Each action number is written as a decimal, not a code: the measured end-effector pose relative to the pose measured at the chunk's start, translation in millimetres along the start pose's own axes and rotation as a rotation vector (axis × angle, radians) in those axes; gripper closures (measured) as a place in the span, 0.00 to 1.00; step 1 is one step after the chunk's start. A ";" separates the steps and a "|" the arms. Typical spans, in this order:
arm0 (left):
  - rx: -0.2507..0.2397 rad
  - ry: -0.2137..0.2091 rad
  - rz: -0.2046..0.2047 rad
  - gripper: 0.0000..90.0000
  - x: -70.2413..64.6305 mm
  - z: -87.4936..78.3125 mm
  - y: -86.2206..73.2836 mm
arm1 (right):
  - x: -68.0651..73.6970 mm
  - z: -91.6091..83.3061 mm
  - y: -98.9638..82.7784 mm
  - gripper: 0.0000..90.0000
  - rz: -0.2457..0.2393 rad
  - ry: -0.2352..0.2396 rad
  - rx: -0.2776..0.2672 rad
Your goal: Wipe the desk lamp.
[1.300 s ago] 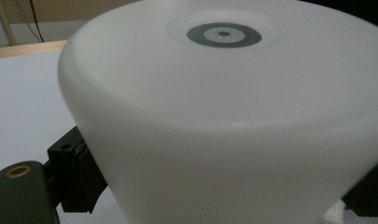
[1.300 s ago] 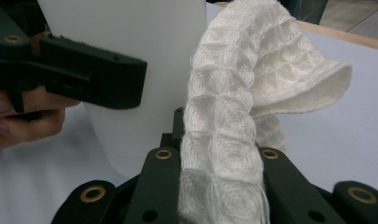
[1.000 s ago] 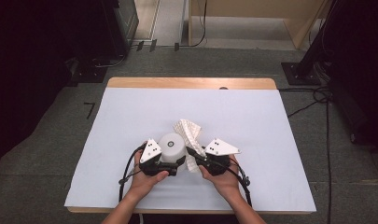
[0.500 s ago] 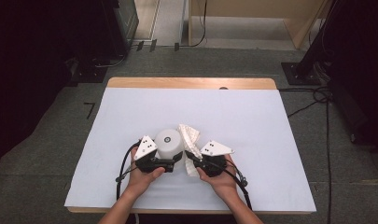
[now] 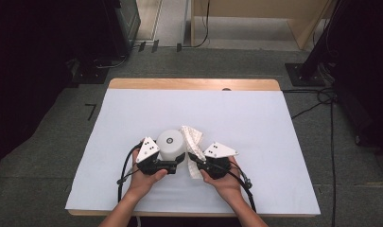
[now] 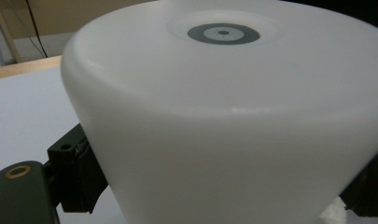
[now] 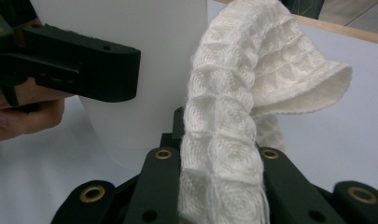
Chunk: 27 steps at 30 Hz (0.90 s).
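Cup (image 5: 171,143): white, smooth, matte plastic, a tapered round body standing inverted, flat base up, long axis vertical. The base carries a small grey ring mark at its centre (image 6: 223,33). In the left gripper view the wall widens downward and bulges past both black jaws, one at each side of the cup; the left gripper (image 5: 175,165) pinches the cup across its lower wall, jaws held part-way apart by it. The cup sits directly ahead of that gripper, resting on the desk (image 5: 132,113).

Cloth (image 5: 193,142): white waffle-weave fabric, soft, with a raised square grid and a frayed edge. In the right gripper view it rises as a narrow strip from between the jaws, long axis roughly upright, then folds over at the top into a curled flap pointing to that view's right (image 7: 289,70). The right gripper (image 5: 196,161) is pressed together on the cloth's lower end. The strip stands just beside the cup wall, on the cup's right as the person sees it; whether it touches the wall I cannot tell.

Both grippers are near each other, each held in a hand, left hand (image 5: 144,177) and right hand (image 5: 224,182), with grey three-cornered plates on top. The desk has a white smooth sheet over a pale wooden top.
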<state>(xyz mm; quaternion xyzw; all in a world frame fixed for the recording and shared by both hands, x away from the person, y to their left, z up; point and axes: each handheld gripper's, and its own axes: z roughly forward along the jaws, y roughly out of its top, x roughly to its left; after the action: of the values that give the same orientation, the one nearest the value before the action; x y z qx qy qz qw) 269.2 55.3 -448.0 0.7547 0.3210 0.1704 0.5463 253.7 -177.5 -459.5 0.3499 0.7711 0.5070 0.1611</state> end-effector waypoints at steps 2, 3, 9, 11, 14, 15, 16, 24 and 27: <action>0.000 -0.001 -0.002 0.09 0.1 0.5 -0.2 | 0.0 0.2 0.8 0.88 -0.001 -0.001 -0.004; 0.004 -0.004 -0.002 0.09 0.0 1.1 -0.4 | 0.5 -1.0 1.7 0.88 -0.002 -0.004 -0.003; 0.035 -0.011 0.010 0.09 -3.6 7.2 -4.0 | 1.8 -9.5 8.1 0.88 -0.015 -0.015 -0.042; 0.045 -0.015 0.013 0.09 -5.4 9.2 -5.3 | 1.6 -12.7 10.3 0.88 -0.018 -0.020 -0.067; 0.041 -0.013 0.017 0.09 -6.1 8.5 -4.3 | 1.7 -15.8 11.8 0.88 -0.019 -0.022 -0.082; 0.035 -0.011 0.009 0.09 -6.0 7.9 -3.8 | 1.8 -15.1 11.0 0.88 -0.017 -0.022 -0.076; 0.034 -0.003 0.005 0.09 -6.0 7.3 -3.1 | 1.9 -13.8 9.9 0.88 -0.020 -0.023 -0.071; -0.011 0.034 -0.006 0.09 -5.5 2.3 0.9 | -2.2 -3.8 2.3 0.87 -0.036 -0.031 -0.017; 0.014 0.125 0.053 0.09 -4.9 8.8 -5.8 | -5.6 -7.1 3.5 0.87 -0.024 -0.043 -0.031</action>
<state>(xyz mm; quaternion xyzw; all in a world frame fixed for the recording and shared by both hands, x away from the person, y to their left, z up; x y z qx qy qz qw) 269.2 46.9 -456.0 0.7545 0.3356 0.2294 0.5154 254.7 -185.3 -453.9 0.3488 0.7636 0.5094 0.1890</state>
